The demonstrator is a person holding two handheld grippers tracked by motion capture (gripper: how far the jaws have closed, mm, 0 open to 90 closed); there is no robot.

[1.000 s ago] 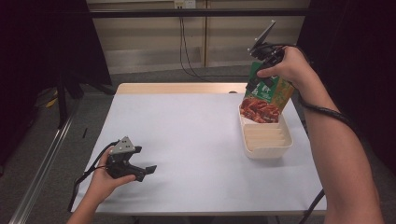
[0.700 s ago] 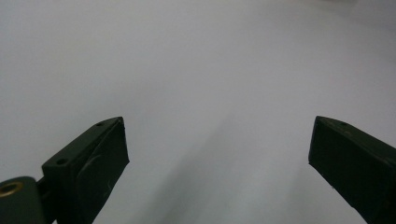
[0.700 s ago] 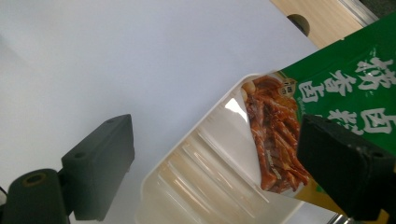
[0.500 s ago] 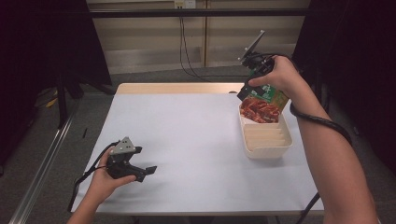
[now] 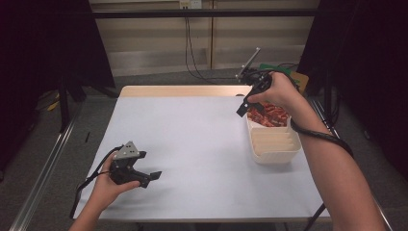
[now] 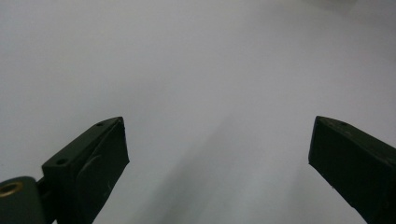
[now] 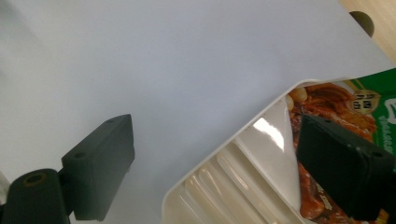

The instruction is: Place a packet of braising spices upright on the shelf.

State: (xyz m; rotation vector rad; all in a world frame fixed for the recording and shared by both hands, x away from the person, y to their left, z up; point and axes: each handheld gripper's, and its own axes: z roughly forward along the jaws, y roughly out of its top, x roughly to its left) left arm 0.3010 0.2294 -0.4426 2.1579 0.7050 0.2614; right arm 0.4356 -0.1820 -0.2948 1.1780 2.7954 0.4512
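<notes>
Right gripper (image 5: 244,107) is hovering jaws spread beside the food packet (image 5: 267,115), which is lying in the white tray (image 5: 274,151), apparently released there. Left gripper (image 5: 146,177) is idling, spread, over the table (image 5: 192,144).

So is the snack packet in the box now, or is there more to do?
Looks done: the packet lies in the far end of the white tray. In hand: nothing; the right gripper hangs open above the tray's far end, and its jaws stand apart in its own view, one over the packet. The left gripper sits open over the table. Left: probably just pulling the right hand away.
</notes>
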